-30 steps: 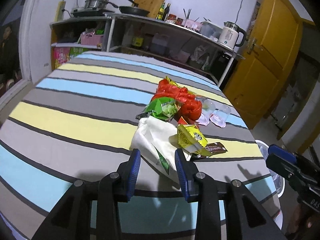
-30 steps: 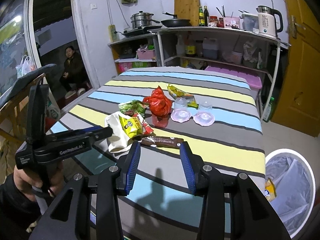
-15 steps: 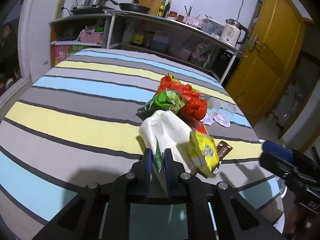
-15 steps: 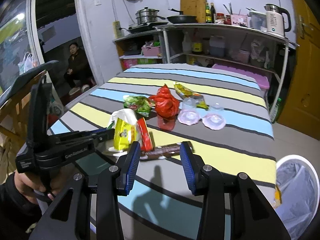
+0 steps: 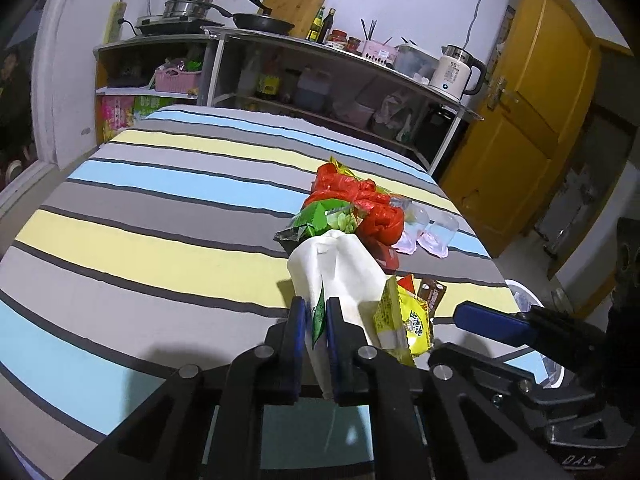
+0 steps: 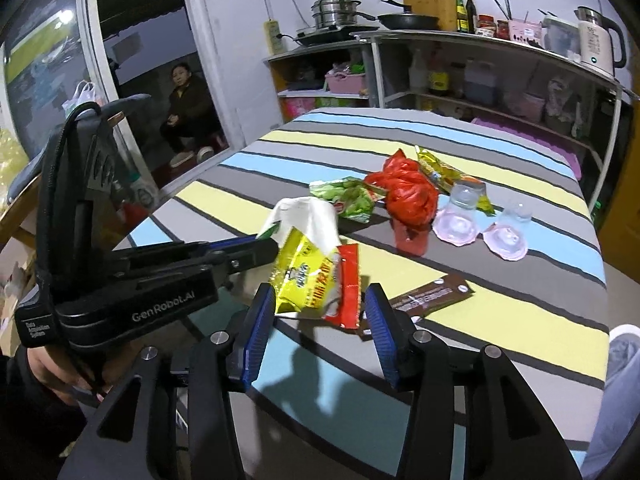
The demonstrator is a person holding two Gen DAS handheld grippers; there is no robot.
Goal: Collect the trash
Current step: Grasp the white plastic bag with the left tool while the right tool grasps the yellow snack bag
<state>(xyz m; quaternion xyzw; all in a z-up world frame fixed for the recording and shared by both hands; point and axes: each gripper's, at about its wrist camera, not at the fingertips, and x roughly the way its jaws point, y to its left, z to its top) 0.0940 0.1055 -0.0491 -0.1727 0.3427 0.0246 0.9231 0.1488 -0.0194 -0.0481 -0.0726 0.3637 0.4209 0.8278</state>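
left jaws: left gripper (image 5: pixel 316 322) has just clamped down on the white bag (image 5: pixel 336 264), lifted off the striped bench (image 5: pixel 160 240)
right jaws: right gripper (image 6: pixel 320 322) just widened, yellow snack packet (image 6: pixel 304 276) between the pads, untouched
other trash: red bag (image 6: pixel 412 196) beyond the white bag

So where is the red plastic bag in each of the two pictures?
Left wrist view: the red plastic bag sits right of centre, behind the green wrapper and the white bag.
Right wrist view: the red plastic bag lies a little right of centre, above the middle, left of the clear cups.
Shared landmark: the white kettle on the shelf.
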